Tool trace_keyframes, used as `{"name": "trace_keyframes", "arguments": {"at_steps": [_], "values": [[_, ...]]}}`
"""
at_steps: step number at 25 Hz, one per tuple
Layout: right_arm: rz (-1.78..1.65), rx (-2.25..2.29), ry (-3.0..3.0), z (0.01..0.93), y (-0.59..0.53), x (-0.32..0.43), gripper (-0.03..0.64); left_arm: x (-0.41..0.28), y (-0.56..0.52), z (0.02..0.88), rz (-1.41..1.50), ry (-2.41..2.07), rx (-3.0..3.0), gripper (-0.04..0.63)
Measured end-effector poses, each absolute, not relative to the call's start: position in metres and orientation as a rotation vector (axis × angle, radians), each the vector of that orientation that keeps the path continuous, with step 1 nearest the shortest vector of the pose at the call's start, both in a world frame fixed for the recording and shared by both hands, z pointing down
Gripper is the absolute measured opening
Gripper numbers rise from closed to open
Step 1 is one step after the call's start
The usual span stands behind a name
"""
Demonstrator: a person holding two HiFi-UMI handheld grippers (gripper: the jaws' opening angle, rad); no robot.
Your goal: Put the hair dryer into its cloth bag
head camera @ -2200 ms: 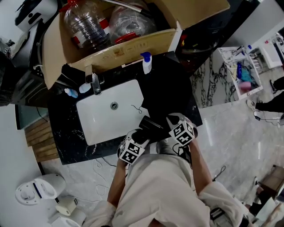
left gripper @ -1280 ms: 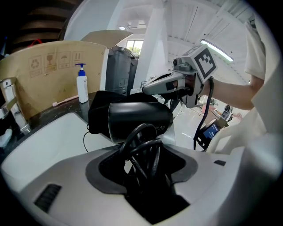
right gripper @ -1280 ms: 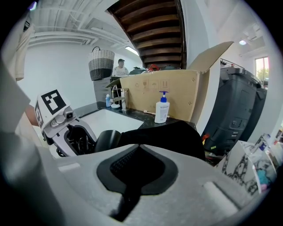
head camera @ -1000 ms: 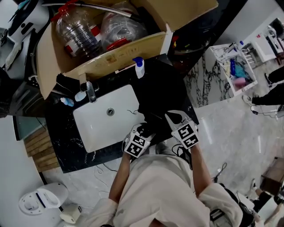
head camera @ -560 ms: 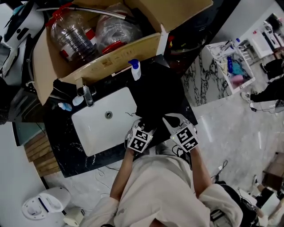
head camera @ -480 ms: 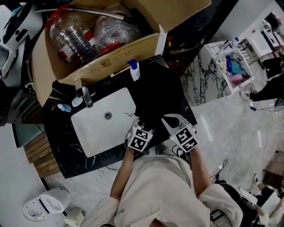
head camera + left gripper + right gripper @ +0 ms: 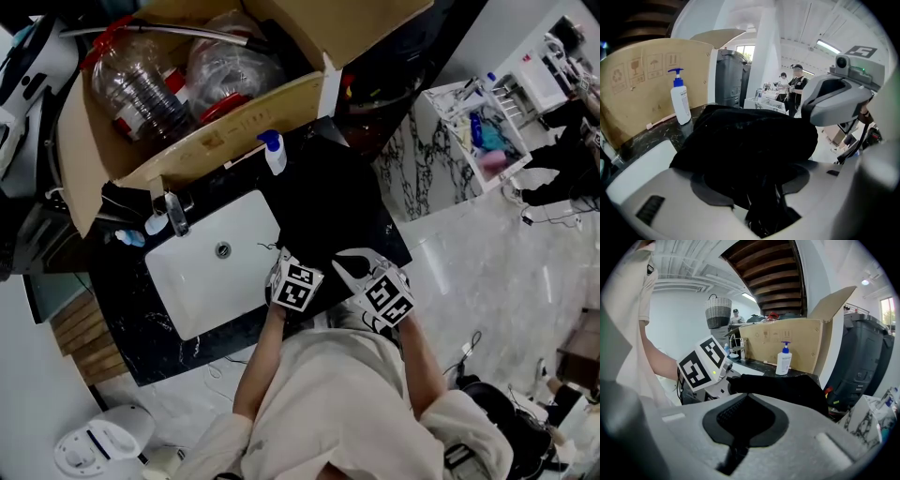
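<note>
The black cloth bag (image 7: 333, 202) lies on the dark counter right of the sink. My left gripper (image 7: 298, 265) is at its near edge, shut on the black hair dryer (image 7: 761, 206). Cloth of the bag (image 7: 750, 140) is bunched over the jaws and hides the rest of the dryer. My right gripper (image 7: 352, 265) hangs just right of the left one, at the bag's near side. In the right gripper view the jaws (image 7: 745, 427) are shut with nothing between them, and the bag (image 7: 787, 385) lies beyond them, with the left gripper's marker cube (image 7: 703, 364) beside it.
A white sink (image 7: 211, 258) with a tap (image 7: 172, 211) is left of the bag. A blue-topped pump bottle (image 7: 274, 153) stands behind it against an open cardboard box (image 7: 234, 112) holding plastic bottles. A white rack (image 7: 478, 122) stands to the right. People stand far off.
My left gripper has moved right, up to the bag's edge, carrying the hair dryer. The dryer, plain to see between the grippers before, is now covered by cloth. The right gripper has hardly moved.
</note>
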State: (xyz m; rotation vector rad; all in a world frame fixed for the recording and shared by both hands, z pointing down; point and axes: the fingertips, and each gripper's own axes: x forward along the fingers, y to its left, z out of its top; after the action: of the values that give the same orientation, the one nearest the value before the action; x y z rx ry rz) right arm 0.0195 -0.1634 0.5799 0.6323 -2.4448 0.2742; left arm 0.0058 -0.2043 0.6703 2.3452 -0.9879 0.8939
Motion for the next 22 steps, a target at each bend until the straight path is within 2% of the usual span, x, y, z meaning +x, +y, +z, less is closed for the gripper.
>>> {"name": "trace_keyframes", "arguments": {"at_steps": [22], "values": [[0.298, 0.668, -2.426, 0.588, -0.164, 0.027, 0.006, -0.011, -0.177, 0.661, 0.931, -1.050, 2.395, 0.311]]}}
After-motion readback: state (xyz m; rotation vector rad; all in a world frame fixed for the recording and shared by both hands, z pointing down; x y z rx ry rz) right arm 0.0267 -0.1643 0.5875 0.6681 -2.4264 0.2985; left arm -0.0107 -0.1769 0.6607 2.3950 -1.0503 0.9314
